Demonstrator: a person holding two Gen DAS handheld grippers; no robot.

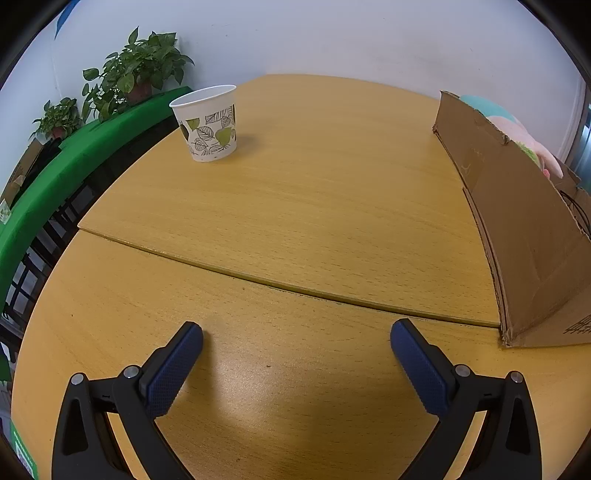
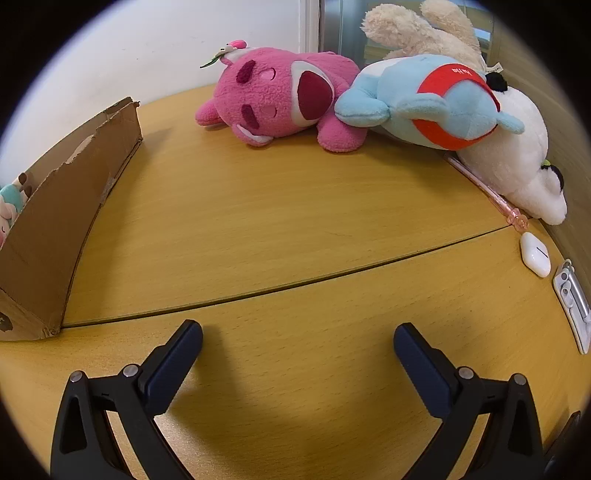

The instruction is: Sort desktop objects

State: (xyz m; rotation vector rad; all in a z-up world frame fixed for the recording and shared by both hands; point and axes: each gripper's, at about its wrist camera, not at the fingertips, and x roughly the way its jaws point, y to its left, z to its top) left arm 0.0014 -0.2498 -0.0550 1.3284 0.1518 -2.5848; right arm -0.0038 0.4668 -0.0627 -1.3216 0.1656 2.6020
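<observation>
Two grippers hover low over the wooden table [image 1: 314, 206], both aimed forward and about level. Left gripper [image 1: 296, 334]: fingers [image 1: 173, 365] spread wide, nothing between them, touching nothing, bare wood under the gap. Right gripper [image 2: 298, 334]: same, fingers [image 2: 424, 365] wide apart and empty.

Left wrist view: paper cup [image 1: 207, 122] with leaf print stands upright at far left of the table, well apart from the gripper. Cardboard box [image 1: 517, 229] sits along the right edge, its torn wall facing in, pastel plush showing above the rim. Potted plants [image 1: 136, 70] on a green ledge [image 1: 74, 147] behind the cup.

Right wrist view: same cardboard box [image 2: 62, 210] at left. Pink plush bear [image 2: 280, 99] lies at the far edge of the table, touching a light blue plush [image 2: 428, 99] with red bands. White plush [image 2: 517, 162] lies under and beside the blue one, beige plush [image 2: 417, 29] behind. Pink pen [image 2: 487, 192] lies along the white plush. White earbud case [image 2: 535, 254] just past the pen's tip, silver clip-like object [image 2: 572, 299] near the right edge.
</observation>
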